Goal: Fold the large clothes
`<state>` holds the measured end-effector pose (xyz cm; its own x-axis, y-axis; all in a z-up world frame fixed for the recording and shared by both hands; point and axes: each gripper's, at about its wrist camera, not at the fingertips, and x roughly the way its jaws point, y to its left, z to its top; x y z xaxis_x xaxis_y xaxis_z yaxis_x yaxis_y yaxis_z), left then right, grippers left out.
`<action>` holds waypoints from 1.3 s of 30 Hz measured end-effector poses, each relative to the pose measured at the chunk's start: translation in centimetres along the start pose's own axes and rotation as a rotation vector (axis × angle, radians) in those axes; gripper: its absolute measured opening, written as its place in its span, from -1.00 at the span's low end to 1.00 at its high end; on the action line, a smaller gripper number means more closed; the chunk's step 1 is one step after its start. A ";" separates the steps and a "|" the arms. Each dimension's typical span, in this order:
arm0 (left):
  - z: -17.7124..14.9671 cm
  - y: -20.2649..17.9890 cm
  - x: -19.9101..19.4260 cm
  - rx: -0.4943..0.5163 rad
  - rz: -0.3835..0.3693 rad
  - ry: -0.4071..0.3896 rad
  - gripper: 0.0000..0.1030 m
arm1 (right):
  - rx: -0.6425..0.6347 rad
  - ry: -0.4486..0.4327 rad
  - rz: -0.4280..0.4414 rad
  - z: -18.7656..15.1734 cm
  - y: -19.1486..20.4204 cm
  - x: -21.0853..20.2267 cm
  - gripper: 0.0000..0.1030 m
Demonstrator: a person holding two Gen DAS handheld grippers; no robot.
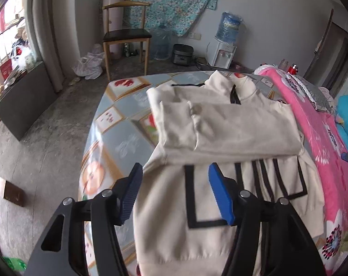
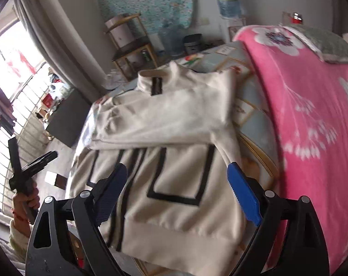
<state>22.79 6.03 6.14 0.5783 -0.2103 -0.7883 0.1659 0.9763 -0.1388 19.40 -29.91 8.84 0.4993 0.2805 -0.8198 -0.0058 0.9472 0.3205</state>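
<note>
We look down along two hand-held grippers at one cream jacket (image 1: 219, 124) with black rectangular trim, lying on a table covered by a patterned cloth (image 1: 118, 124). All places below are given relative to that jacket.

The jacket lies flat, collar at the far end and hem nearest us. Both sleeves are already folded across the chest, forming a band over the upper half, so we judge the next fold is hem toward collar.

The left gripper (image 1: 174, 193) hovers above the hem end, over the jacket's left side, its two blue pads parted with nothing between them. The right gripper (image 2: 180, 193) hovers above the hem end on the right side, its jaws spread wider, also empty. Both are released, and neither touches the fabric.

At the left edge of the right wrist view, beyond the jacket's left side, we see the person's left hand (image 2: 26, 200) gripping a handle (the other tool, seen from the side).

Right of the jacket lies one pink flowered blanket (image 1: 321, 138). Beyond the collar stand one wooden chair (image 1: 125, 34), one water dispenser (image 1: 224, 55) with a bottle on top, and one spare water bottle (image 1: 161, 43) on the floor.
</note>
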 end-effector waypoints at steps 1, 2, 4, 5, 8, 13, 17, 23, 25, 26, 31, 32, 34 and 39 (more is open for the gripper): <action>2.4 -0.7 1.5 0.009 -0.015 0.008 0.16 | -0.023 0.014 0.008 2.2 0.5 1.5 0.67; 4.8 -1.3 3.1 0.014 -0.034 0.017 0.22 | -0.037 0.025 0.007 4.3 0.8 3.2 0.67; 9.3 -2.3 6.8 -0.004 -0.059 0.036 0.24 | -0.033 0.061 0.026 8.7 1.0 7.1 0.67; 11.4 -2.9 9.0 -0.004 -0.066 0.058 0.24 | -0.014 0.082 0.047 10.8 0.7 9.2 0.67; 16.9 -4.3 15.3 -0.043 -0.068 0.104 0.24 | 0.067 0.139 0.056 16.4 -0.6 16.0 0.67; 22.3 -6.6 24.4 -0.136 -0.096 0.164 0.24 | 0.154 0.205 0.006 22.9 -2.7 25.4 0.57; 23.5 -8.0 29.2 -0.162 -0.081 0.208 0.24 | 0.159 0.249 -0.028 25.1 -3.1 30.2 0.43; 23.6 -9.7 32.2 -0.093 -0.029 0.248 -0.55 | 0.153 0.359 -0.068 24.9 -3.5 34.2 -0.61; 23.5 -10.0 31.4 -0.072 -0.038 0.229 -0.70 | 0.122 0.314 -0.039 24.7 -3.0 32.9 -0.70; 23.4 -10.3 30.7 -0.043 -0.044 0.221 -0.77 | 0.091 0.292 -0.018 24.5 -2.7 32.1 -0.71; 22.3 -10.4 25.6 0.081 -0.101 0.155 -0.80 | -0.117 0.196 0.037 21.7 -0.3 25.6 -0.71; 22.0 -10.2 24.4 0.105 -0.117 0.141 -0.80 | -0.161 0.188 0.033 20.7 0.1 24.5 -0.71; 20.9 -10.3 22.2 0.163 -0.142 0.124 -0.80 | -0.236 0.182 0.025 18.6 0.7 22.5 -0.71; 15.5 -10.4 19.0 0.244 -0.186 0.160 -0.74 | -0.388 0.191 -0.047 12.5 2.0 21.0 -0.68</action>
<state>44.44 -8.87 1.89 0.3910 -0.3541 -0.8495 0.4539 0.8771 -0.1568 40.65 -24.08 -1.79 0.3379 0.2250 -0.9139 -0.3303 0.9376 0.1087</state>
